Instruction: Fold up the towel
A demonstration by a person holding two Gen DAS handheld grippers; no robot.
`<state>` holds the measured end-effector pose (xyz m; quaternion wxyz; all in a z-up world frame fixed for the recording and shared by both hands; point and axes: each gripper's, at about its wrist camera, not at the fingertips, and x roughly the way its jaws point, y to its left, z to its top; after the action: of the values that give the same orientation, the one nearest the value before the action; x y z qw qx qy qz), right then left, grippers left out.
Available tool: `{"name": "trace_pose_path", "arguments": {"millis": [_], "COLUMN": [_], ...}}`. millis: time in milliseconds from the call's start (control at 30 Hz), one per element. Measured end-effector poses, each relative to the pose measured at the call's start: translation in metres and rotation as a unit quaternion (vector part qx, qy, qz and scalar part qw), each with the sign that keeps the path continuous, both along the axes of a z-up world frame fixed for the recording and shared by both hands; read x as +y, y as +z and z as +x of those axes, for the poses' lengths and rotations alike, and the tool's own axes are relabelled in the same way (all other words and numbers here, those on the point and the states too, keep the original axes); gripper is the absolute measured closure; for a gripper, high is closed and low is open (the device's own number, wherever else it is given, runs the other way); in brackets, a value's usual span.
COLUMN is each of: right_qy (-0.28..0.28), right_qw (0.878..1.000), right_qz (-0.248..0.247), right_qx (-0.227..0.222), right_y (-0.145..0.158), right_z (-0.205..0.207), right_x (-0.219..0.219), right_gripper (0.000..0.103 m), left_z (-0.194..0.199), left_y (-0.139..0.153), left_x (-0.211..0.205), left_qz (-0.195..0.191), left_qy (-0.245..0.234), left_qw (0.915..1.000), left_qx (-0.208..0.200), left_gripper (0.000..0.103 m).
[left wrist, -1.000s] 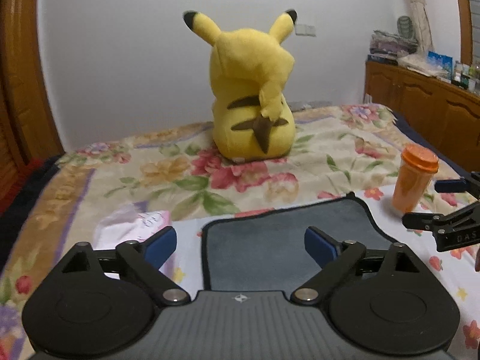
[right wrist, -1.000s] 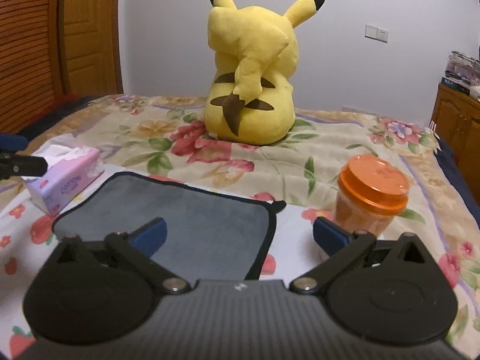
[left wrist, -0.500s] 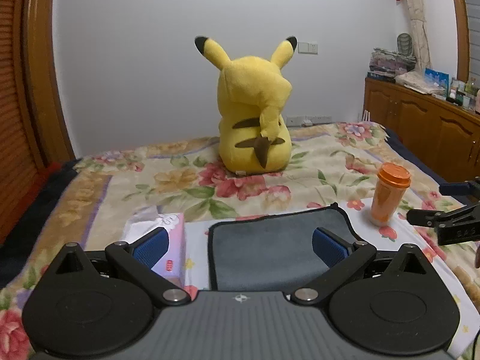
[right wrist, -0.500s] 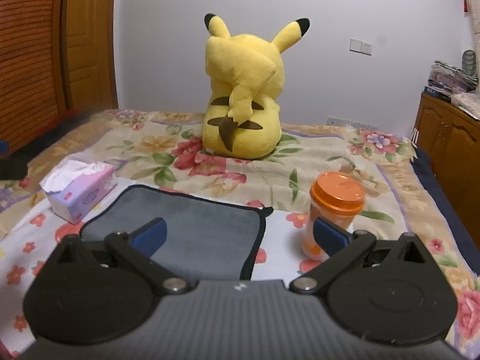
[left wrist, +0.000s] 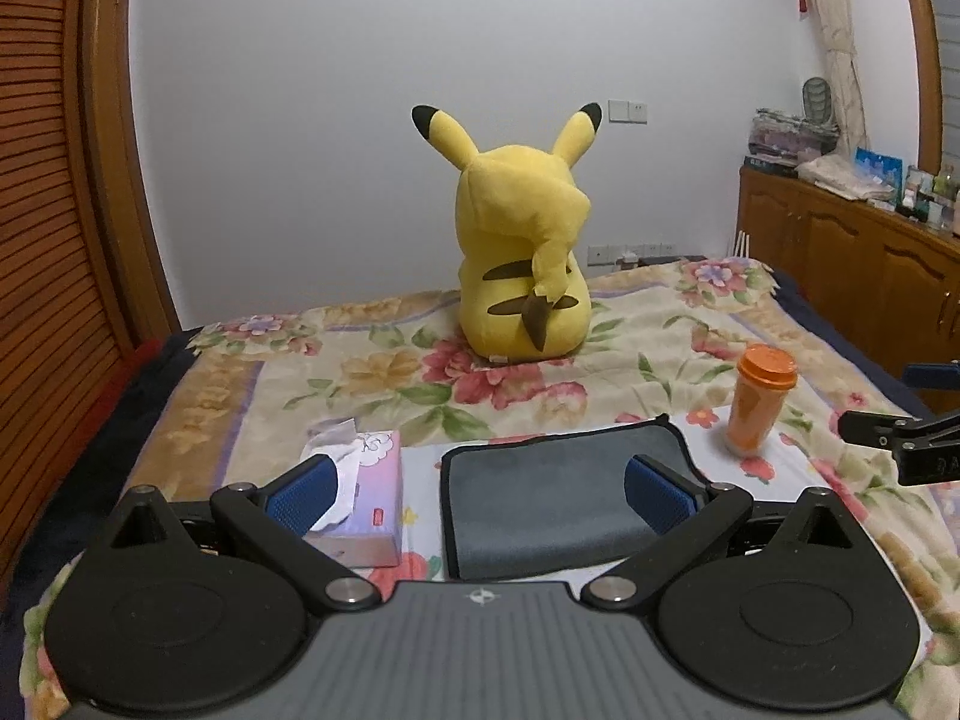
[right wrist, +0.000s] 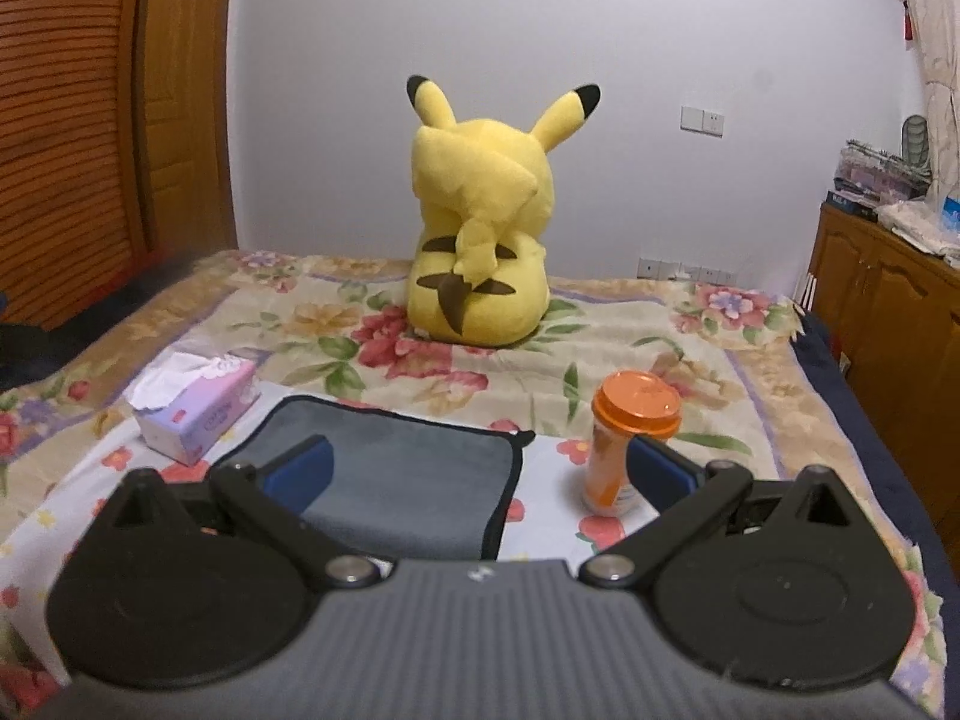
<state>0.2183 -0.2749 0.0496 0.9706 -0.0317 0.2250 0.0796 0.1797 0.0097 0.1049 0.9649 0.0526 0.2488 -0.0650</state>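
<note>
A grey towel with a black hem (left wrist: 558, 498) lies flat and folded on the flowered bedspread; it also shows in the right wrist view (right wrist: 396, 480). My left gripper (left wrist: 480, 492) is open and empty, held above and behind the towel's near edge. My right gripper (right wrist: 480, 471) is open and empty, above the towel's right edge; its fingers (left wrist: 888, 429) show at the right edge of the left wrist view. Neither gripper touches the towel.
A pink tissue box (left wrist: 360, 480) (right wrist: 198, 414) lies left of the towel. An orange lidded cup (left wrist: 759, 399) (right wrist: 627, 438) stands to its right. A yellow Pikachu plush (left wrist: 522, 264) (right wrist: 480, 228) sits farther back. A wooden cabinet (left wrist: 852, 276) lines the right wall.
Both grippers have pulled back and risen away from the towel, so more of the bed and room shows. The towel has not moved. Both stay open.
</note>
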Motion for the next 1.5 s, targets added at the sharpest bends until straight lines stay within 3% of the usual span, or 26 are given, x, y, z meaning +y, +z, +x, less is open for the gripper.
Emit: {"name": "trace_pose_path", "arguments": {"millis": [300, 733, 1500], "right_qy": [0.011, 0.010, 0.012], "right_qw": [1.000, 0.999, 0.998], "right_qz": [0.015, 0.029, 0.030], "right_qx": [-0.001, 0.022, 0.048], "right_y": [0.006, -0.014, -0.072], "right_z": [-0.039, -0.094, -0.136], "right_x": [0.005, 0.002, 0.025], "right_gripper": [0.000, 0.000, 0.000], "left_z": [-0.051, -0.103, -0.126], "left_y": [0.001, -0.015, -0.107], "left_x": [-0.009, -0.018, -0.014], "left_qz": [0.000, -0.006, -0.026], "left_qy": [-0.014, -0.017, 0.006], "left_qw": [0.9999, 0.9996, 0.9956], "left_qx": [0.006, 0.020, 0.090], "left_gripper": [0.000, 0.000, 0.000]}}
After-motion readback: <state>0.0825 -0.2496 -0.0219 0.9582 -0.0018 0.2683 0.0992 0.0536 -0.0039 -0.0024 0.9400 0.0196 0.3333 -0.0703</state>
